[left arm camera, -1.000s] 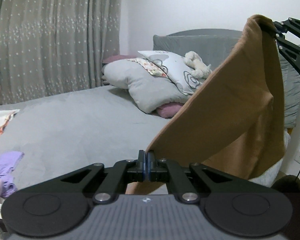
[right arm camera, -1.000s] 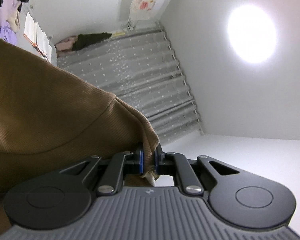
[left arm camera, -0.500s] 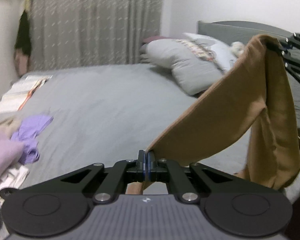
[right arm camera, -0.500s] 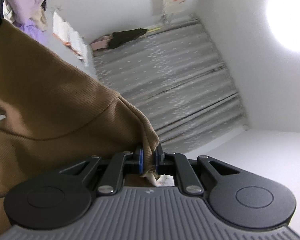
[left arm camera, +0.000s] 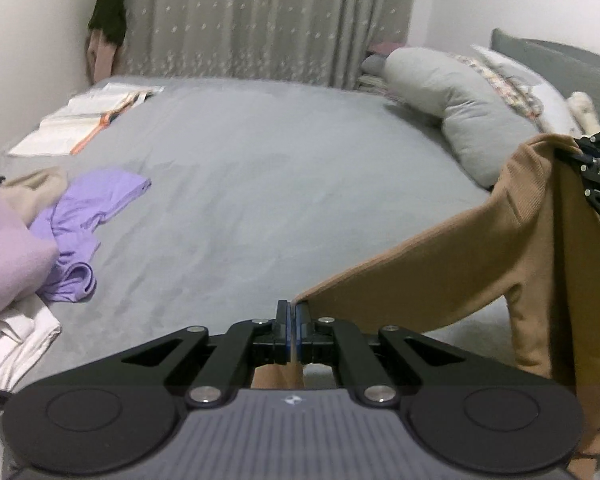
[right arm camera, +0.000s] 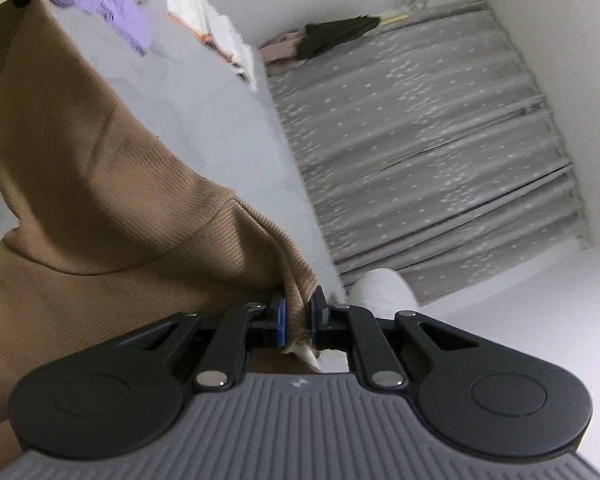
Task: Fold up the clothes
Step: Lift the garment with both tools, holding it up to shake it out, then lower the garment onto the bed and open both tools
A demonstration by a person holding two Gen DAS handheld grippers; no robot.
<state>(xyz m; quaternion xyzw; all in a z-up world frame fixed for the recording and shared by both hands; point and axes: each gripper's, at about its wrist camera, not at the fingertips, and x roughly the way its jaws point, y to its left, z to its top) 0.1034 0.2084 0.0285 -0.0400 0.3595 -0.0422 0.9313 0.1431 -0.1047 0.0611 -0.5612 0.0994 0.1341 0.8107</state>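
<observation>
Tan ribbed knit garment [left arm camera: 480, 256] hangs stretched between the two grippers above the grey bed cover [left arm camera: 260, 184]. The left gripper [left arm camera: 291, 322] has its jaws pressed fully together on one edge of the fabric, which rises from there to the right gripper [left arm camera: 580, 152] at the right border of the left wrist view. From that higher corner a long fold of the cloth drops down toward the bed.

In the right wrist view the right gripper [right arm camera: 298, 320] pinches a bunched corner of the tan garment [right arm camera: 100, 200] with its jaws narrow, and a pale bit of fabric pokes out behind the pads.

A crumpled lilac top [left arm camera: 88, 216] lies on the bed's left side beside a pink cloth pile [left arm camera: 8, 256] and white folded fabric [left arm camera: 16, 340]. An open book [left arm camera: 84, 120] rests farther back, a long grey pillow [left arm camera: 460, 104] lies near the headboard, and a grey dotted curtain [left arm camera: 260, 20] hangs behind.
</observation>
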